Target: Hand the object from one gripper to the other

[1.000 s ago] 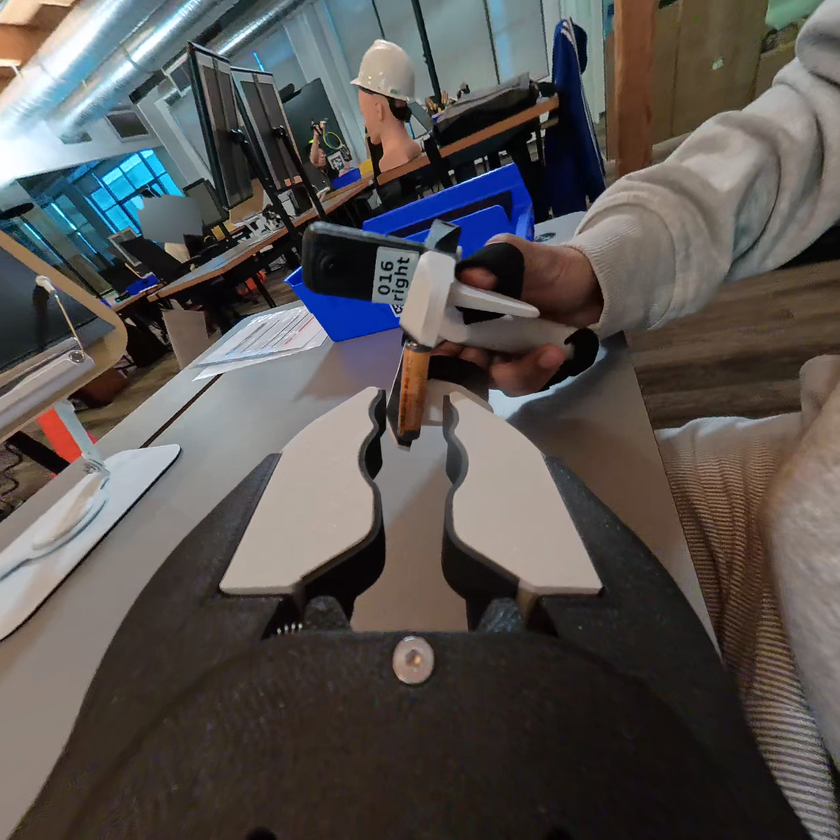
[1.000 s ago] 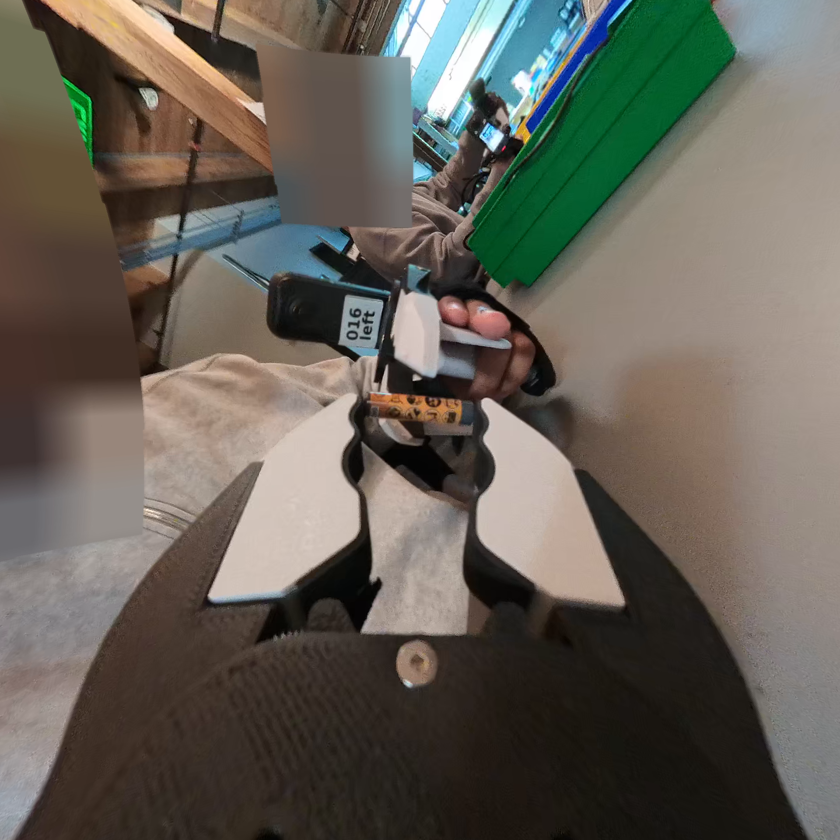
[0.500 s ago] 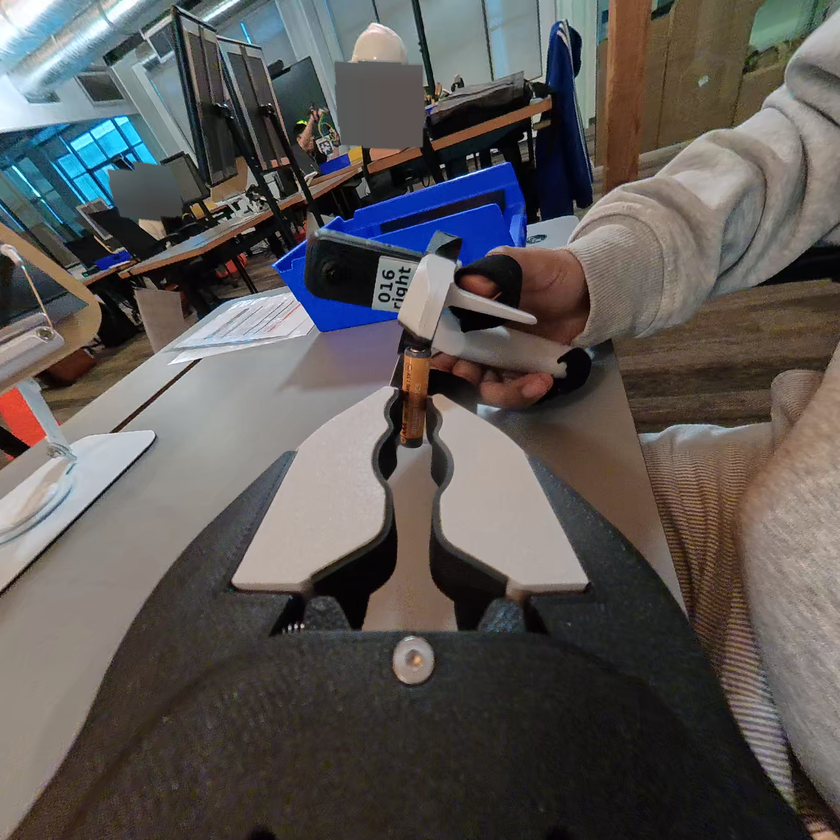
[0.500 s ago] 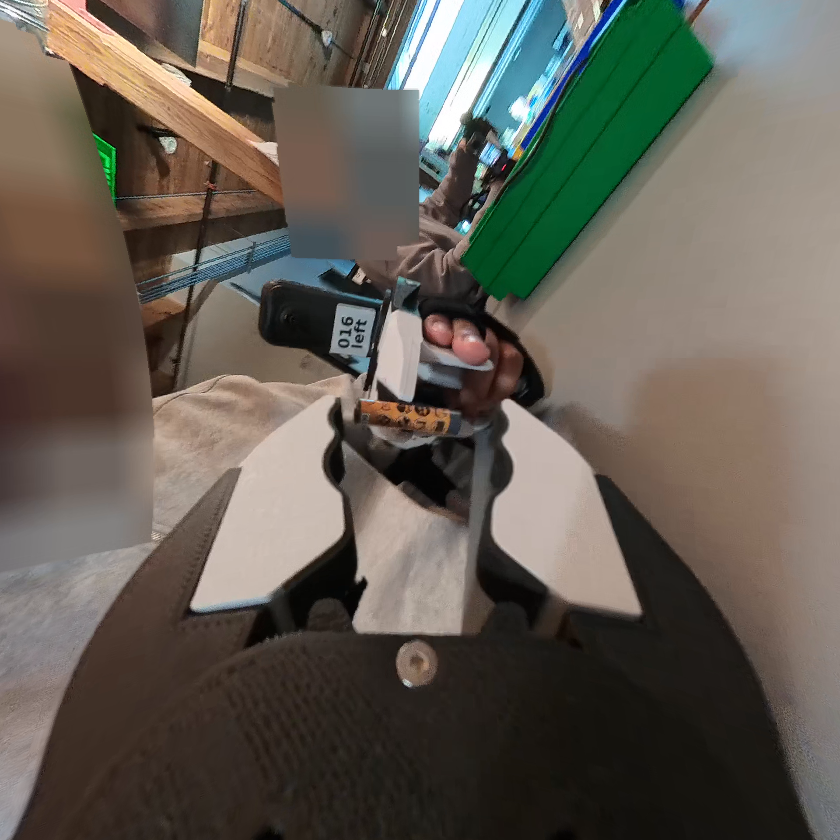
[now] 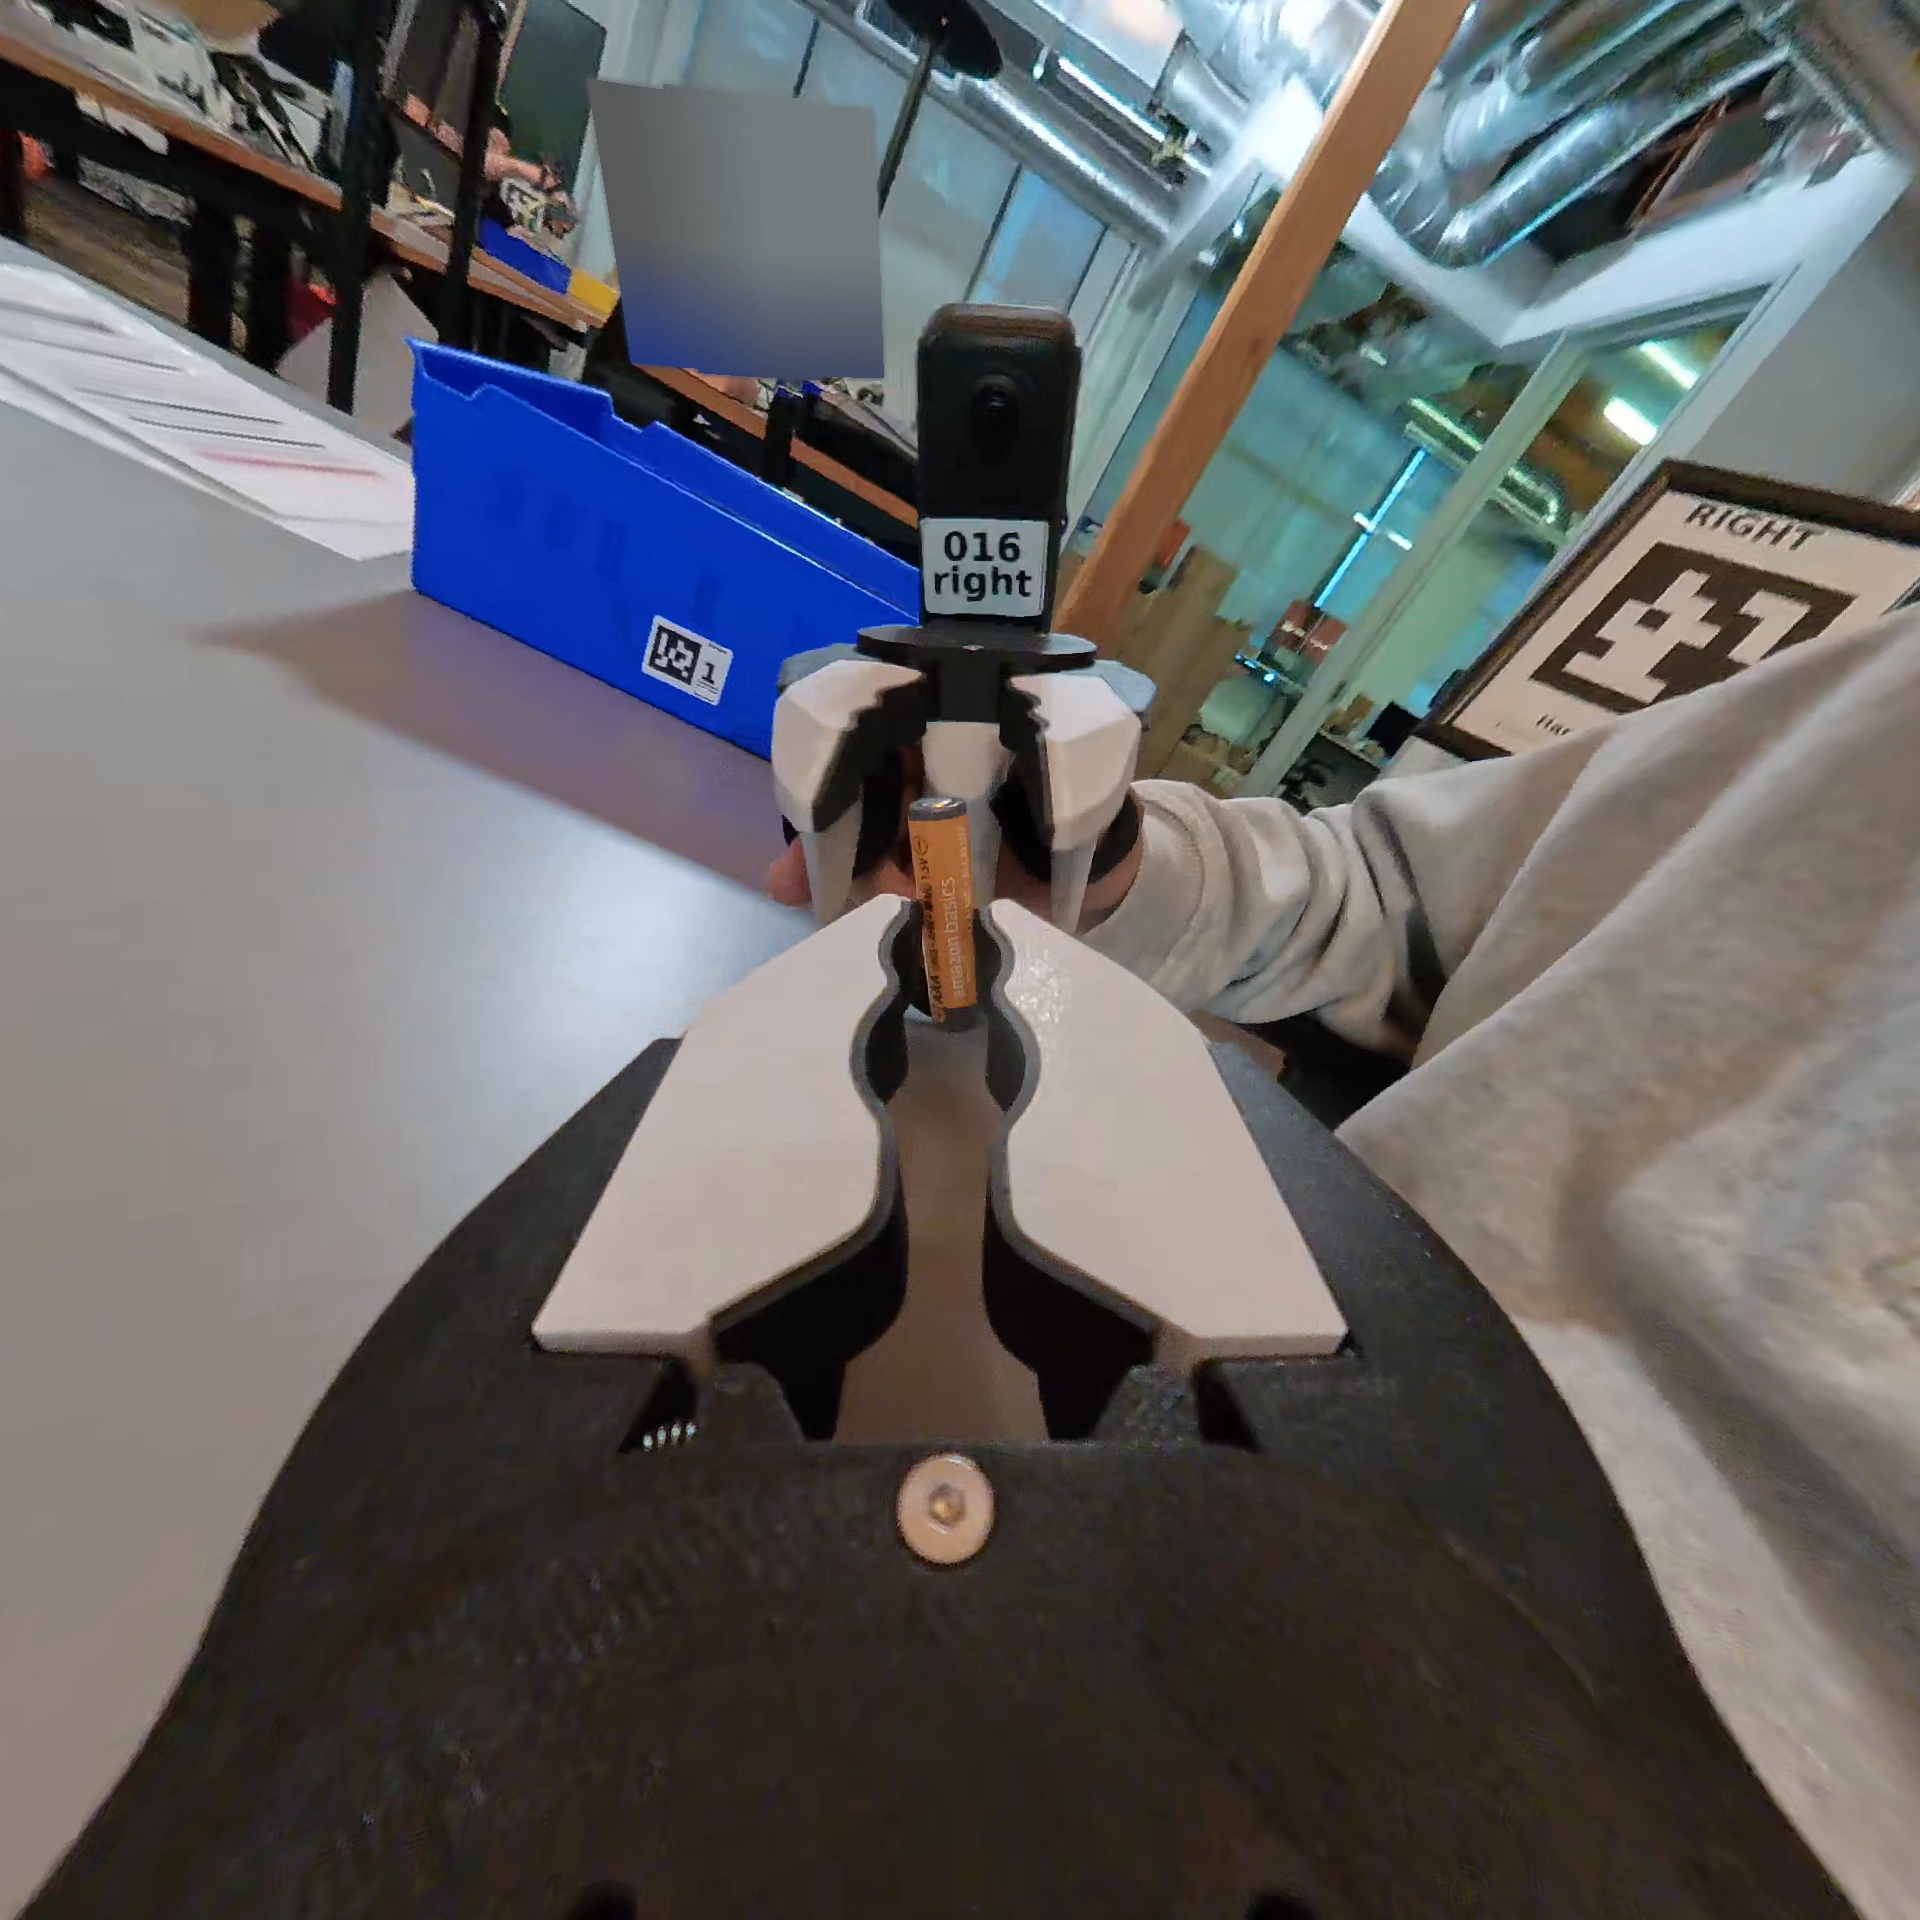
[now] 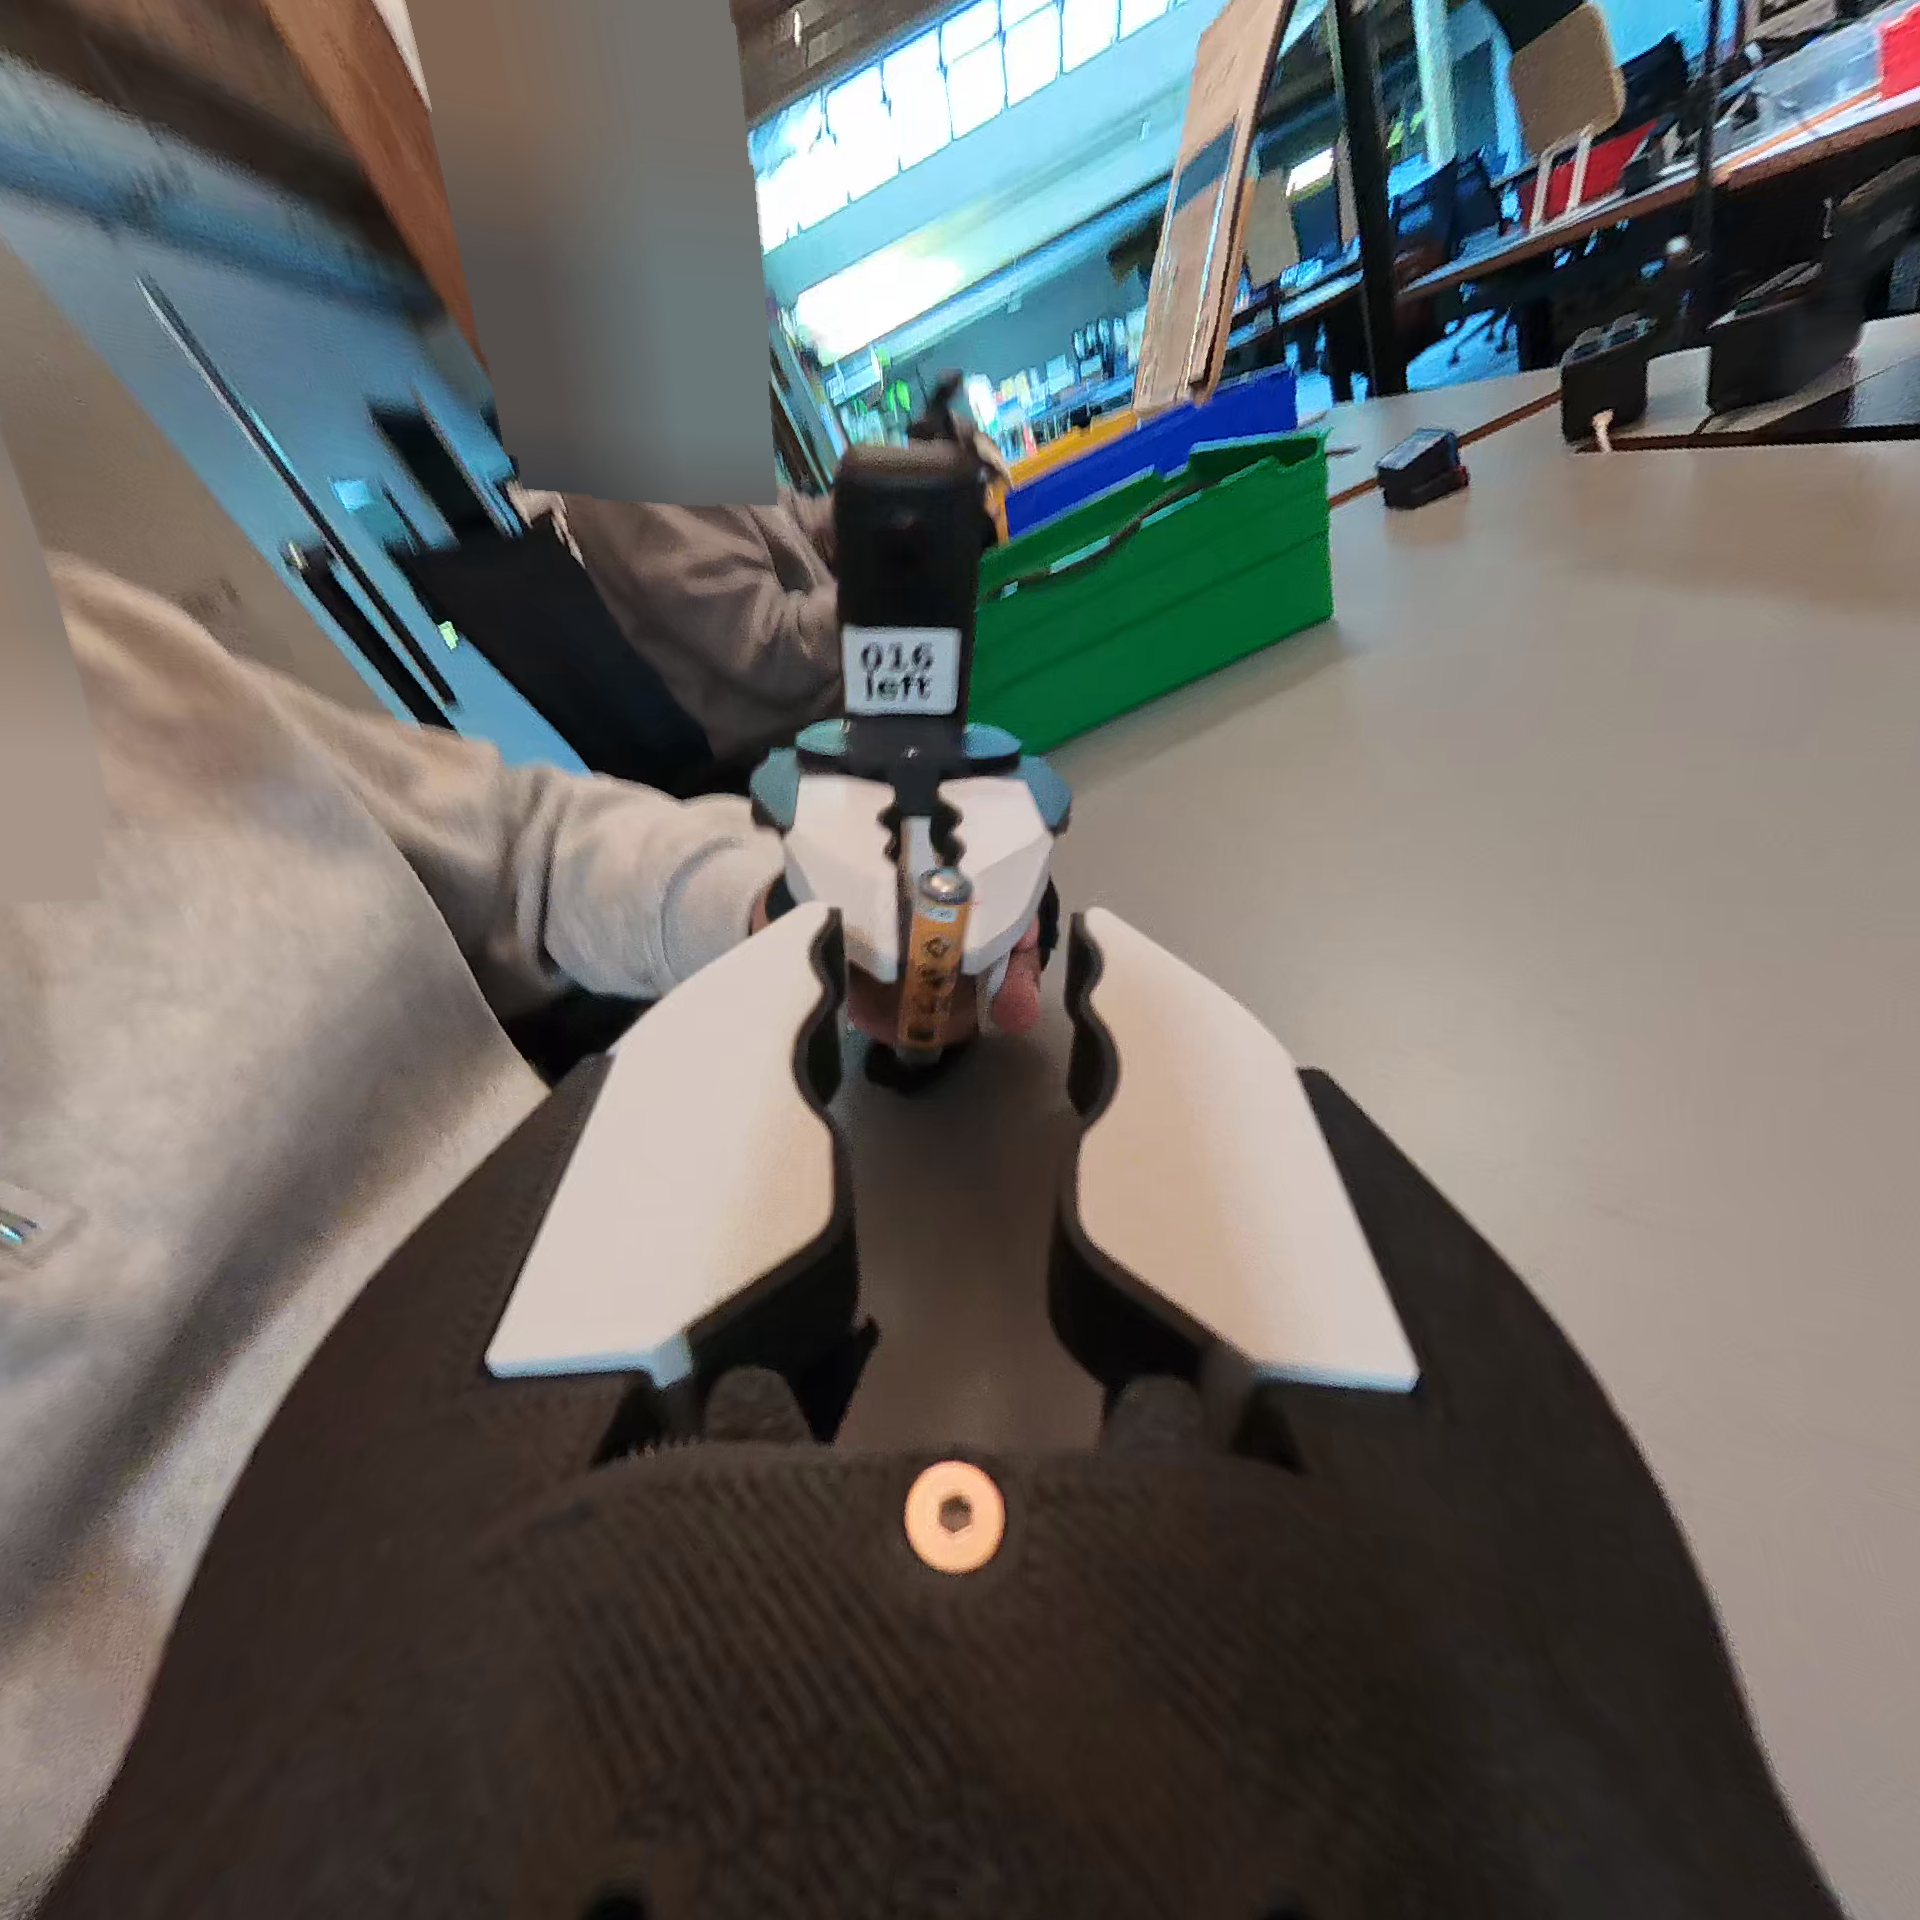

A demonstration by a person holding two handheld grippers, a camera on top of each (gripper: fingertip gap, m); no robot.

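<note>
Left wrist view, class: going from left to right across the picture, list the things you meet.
White printed paper sheet → blue plastic bin → orange cylindrical battery held in the left tongs → slanted wooden post → framed black-and-white marker board.

My left gripper [image 5: 943,914] is hiding the battery's [image 5: 948,914] lower end between its tips, so I am seeing only the upper part. In the right view the battery [image 6: 932,966] is blurring, its print too soft to tell. My right hand [image 5: 805,873] is showing only as a sliver behind the right gripper [image 5: 956,831]. My sleeve [image 5: 1662,1039] is running off the frame's right edge. The blue bin's [image 5: 582,520] inside is hidden.
</note>
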